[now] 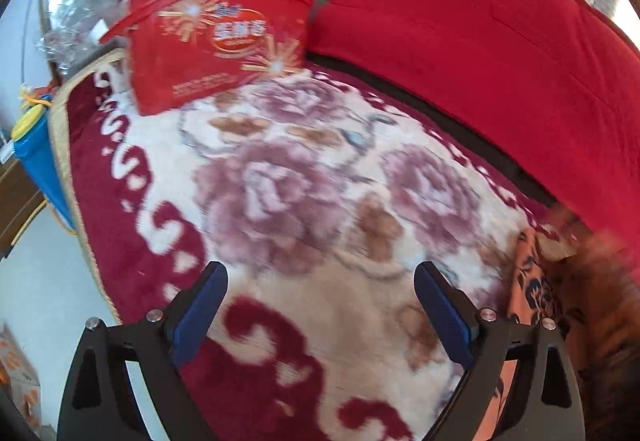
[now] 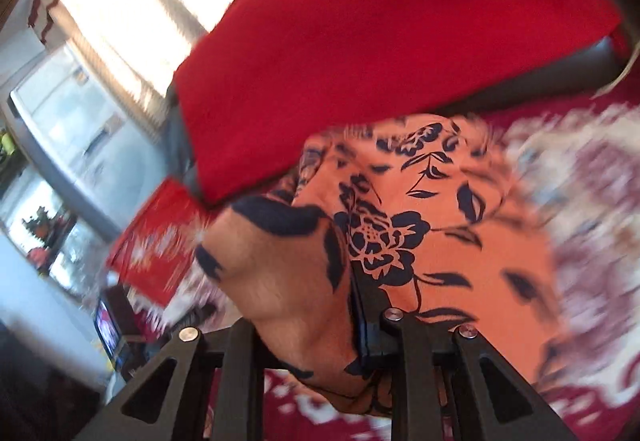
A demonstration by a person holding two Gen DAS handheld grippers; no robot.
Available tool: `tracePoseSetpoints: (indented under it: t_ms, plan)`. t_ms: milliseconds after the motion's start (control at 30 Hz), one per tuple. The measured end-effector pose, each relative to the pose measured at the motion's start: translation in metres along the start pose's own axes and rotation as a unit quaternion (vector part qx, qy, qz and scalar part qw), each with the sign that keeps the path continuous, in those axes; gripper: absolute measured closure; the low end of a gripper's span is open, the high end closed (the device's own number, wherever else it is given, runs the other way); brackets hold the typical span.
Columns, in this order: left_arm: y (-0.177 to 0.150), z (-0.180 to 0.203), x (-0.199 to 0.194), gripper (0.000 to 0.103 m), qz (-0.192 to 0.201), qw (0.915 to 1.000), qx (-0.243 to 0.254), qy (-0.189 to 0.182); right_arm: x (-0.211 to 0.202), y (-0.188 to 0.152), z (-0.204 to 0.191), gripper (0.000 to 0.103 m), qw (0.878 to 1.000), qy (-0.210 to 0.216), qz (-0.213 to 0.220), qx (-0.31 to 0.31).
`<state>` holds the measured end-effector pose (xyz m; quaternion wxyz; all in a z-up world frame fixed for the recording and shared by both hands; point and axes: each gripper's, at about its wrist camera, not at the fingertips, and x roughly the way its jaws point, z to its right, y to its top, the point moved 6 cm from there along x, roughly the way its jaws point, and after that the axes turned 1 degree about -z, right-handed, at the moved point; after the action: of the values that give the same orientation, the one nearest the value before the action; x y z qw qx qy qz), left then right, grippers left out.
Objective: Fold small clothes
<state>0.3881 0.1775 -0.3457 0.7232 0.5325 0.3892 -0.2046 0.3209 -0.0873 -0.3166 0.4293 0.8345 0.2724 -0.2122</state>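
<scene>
- Meanwhile, the right tool (image 2: 320, 305) is clamped on a bunched fold of an orange garment with a dark floral print (image 2: 440, 225), its jaws nearly together with cloth wrapped over them.
- Across from it, the left tool (image 1: 320, 309) stands wide open and holds nothing, poised over a floral plush blanket (image 1: 280, 181).
- Location: the garment hangs from the right tool above the blanket, in front of a red cloth draped over a sofa back (image 2: 380, 41); in the left wrist view its edge (image 1: 532, 293) shows at far right, apart from the left tool.
- Risk, as a judgement: a pinch on a crumpled wad could slip, or drop the piece in a heap, leaving no clean edge for the left tool to find.
- A red gift box (image 1: 216, 37) sits at the blanket's far end.
- Orientation: crumpled and blurred, so the garment's long axis and heading cannot be told.
</scene>
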Motion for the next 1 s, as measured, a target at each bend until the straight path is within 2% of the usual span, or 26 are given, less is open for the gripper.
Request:
tracePoseSetpoints:
  t_ms: [33,100,167,233,267,300,367,467,533,567,600,633,667,733,767,800,833,867,900,933,1000]
  plan:
    - [0.001,-0.002,0.000,0.008,0.000,1.0000,-0.001,0.000,0.025,-0.013,-0.002,0.077,0.999,0.003,-0.038,0.009]
    - [0.002,-0.004,0.002,0.008,-0.003,1.0000,-0.002,-0.004,0.050,-0.031,0.003,0.075,0.996,0.000,-0.078,0.033]
    - [0.003,-0.003,0.002,0.009,-0.003,1.0000,0.003,-0.008,0.054,-0.035,0.009,0.074,0.996,0.028,-0.074,0.048]
    - [0.003,0.003,-0.001,0.009,-0.001,0.9997,0.011,-0.020,0.045,-0.033,0.010,0.063,0.995,0.061,-0.067,0.044]
    - [0.004,0.007,-0.002,0.009,0.000,0.9995,0.014,-0.027,0.040,-0.031,0.010,0.043,0.992,0.088,-0.074,0.043]
    - [0.004,0.013,-0.005,0.008,0.001,0.9991,0.019,-0.037,0.035,-0.030,0.010,0.030,0.988,0.118,-0.086,0.046]
    - [0.003,0.022,-0.010,0.009,0.004,0.9983,0.028,-0.051,0.021,-0.026,0.008,0.023,0.976,0.181,-0.105,0.059]
    - [0.001,0.038,-0.024,0.008,0.024,0.9952,0.039,-0.086,-0.007,-0.021,0.019,0.023,0.978,0.185,-0.085,0.049]
    - [-0.004,0.052,-0.037,0.008,0.039,0.9911,0.055,-0.114,-0.026,-0.011,0.040,0.024,0.987,0.149,-0.050,0.043]
    - [-0.008,0.062,-0.044,0.008,0.046,0.9878,0.070,-0.131,-0.033,-0.004,0.048,0.031,0.991,0.122,-0.034,0.036]
    - [-0.013,0.071,-0.050,0.008,0.051,0.9842,0.084,-0.148,-0.041,0.001,0.060,0.045,0.996,0.090,-0.018,0.023]
    - [-0.019,0.081,-0.055,0.008,0.052,0.9799,0.101,-0.164,-0.043,0.004,0.066,0.052,0.997,0.071,-0.013,0.018]
    - [-0.029,0.098,-0.062,0.008,0.052,0.9729,0.129,-0.185,-0.045,0.008,0.079,0.061,0.999,0.042,-0.009,0.016]
    - [-0.046,0.122,-0.068,0.008,0.050,0.9628,0.173,-0.201,-0.044,0.007,0.097,0.064,1.000,0.011,-0.004,0.026]
    - [-0.058,0.136,-0.067,0.008,0.045,0.9578,0.207,-0.195,-0.037,0.007,0.104,0.064,0.999,0.005,-0.011,0.032]
    - [-0.067,0.143,-0.063,0.008,0.038,0.9563,0.230,-0.177,-0.027,0.001,0.110,0.065,0.999,-0.001,-0.029,0.037]
    - [-0.080,0.151,-0.052,0.008,0.020,0.9546,0.261,-0.142,-0.012,-0.009,0.116,0.065,0.998,-0.012,-0.058,0.037]
    - [-0.094,0.156,-0.035,0.008,-0.009,0.9514,0.288,-0.109,-0.005,-0.016,0.119,0.066,0.997,-0.021,-0.066,0.029]
    - [-0.104,0.158,-0.021,0.008,-0.032,0.9489,0.300,-0.093,-0.002,-0.022,0.118,0.066,0.998,-0.028,-0.062,0.014]
    - [-0.107,0.156,-0.014,0.008,-0.042,0.9511,0.293,-0.089,0.000,-0.023,0.116,0.066,0.998,-0.032,-0.058,0.002]
    - [-0.102,0.153,-0.015,0.007,-0.037,0.9570,0.267,-0.107,0.002,-0.016,0.108,0.066,0.997,-0.031,-0.071,-0.006]
